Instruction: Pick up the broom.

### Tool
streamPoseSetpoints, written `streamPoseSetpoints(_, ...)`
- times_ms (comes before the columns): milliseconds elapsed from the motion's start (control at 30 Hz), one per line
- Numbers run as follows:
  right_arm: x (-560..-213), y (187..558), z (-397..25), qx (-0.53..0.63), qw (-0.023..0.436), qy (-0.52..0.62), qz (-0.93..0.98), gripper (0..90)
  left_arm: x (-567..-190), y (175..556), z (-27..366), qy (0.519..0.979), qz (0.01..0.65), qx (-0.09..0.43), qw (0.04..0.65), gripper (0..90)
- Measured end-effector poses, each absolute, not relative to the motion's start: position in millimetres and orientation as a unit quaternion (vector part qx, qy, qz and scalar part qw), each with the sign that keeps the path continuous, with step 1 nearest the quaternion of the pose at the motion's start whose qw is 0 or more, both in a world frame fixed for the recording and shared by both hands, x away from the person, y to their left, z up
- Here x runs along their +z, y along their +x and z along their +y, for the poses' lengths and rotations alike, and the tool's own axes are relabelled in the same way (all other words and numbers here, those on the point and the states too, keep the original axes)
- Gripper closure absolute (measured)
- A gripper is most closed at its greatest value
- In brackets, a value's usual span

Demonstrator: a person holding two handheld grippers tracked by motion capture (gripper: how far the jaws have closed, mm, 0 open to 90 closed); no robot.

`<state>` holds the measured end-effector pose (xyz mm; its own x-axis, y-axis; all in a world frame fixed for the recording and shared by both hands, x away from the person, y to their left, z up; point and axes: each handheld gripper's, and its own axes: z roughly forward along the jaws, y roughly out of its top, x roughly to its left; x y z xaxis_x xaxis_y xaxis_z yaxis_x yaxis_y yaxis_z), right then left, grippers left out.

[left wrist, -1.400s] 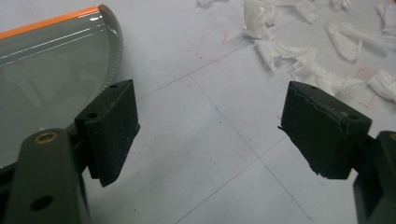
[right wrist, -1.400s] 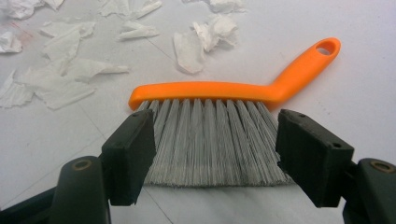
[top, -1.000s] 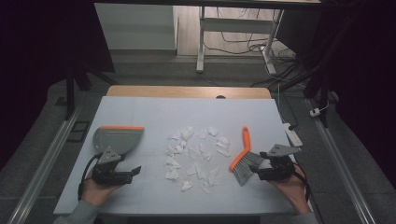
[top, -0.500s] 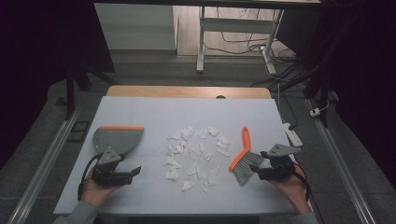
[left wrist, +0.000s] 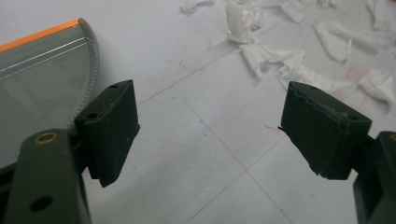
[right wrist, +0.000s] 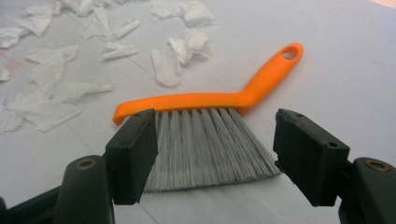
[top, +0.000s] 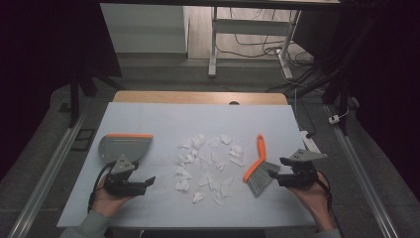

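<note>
Right gripper [right wrist: 215, 149]: jaws spread, flanking grey bristles of orange brush [right wrist: 210, 100]. Left gripper [left wrist: 210, 135]: jaws spread, beside dustpan [left wrist: 37, 84]. Paper scraps [top: 208, 163] between.

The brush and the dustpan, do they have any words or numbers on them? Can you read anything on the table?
No words or numbers can be read.
Brush: plain orange handle, no label.
Dustpan: plain grey with an orange edge, no label.
Table: faint red marks and thin lines, not letters.
Paper scraps: blank white.

Orange brush [top: 258, 166] lying flat before my right tongs, grey bristles toward me, grey dustpan [top: 124, 147] flat by my left, white paper scraps [top: 208, 166] scattered between.
</note>
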<state>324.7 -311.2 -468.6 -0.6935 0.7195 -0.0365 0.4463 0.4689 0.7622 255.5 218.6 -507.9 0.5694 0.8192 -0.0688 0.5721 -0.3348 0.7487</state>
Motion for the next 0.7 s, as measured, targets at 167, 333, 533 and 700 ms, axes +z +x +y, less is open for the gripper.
streamPoseSetpoints(167,-465,330,-297,0.363,0.177,0.359,0.842,31.1,-505,256,221,0.793,0.452,0.165,0.372,19.9)
streamPoseSetpoints(333,-458,341,-288,0.332,0.164,0.376,0.850,30.4,-499,266,223,0.791,0.459,0.162,0.371,20.0)
streamPoseSetpoints(533,-438,358,-272,0.287,0.149,0.407,0.854,30.5,-501,271,222,0.796,0.464,0.154,0.356,20.2)
streamPoseSetpoints(700,-433,376,-263,0.258,0.122,0.461,0.841,31.5,-500,268,219,0.800,0.456,0.165,0.354,20.3)
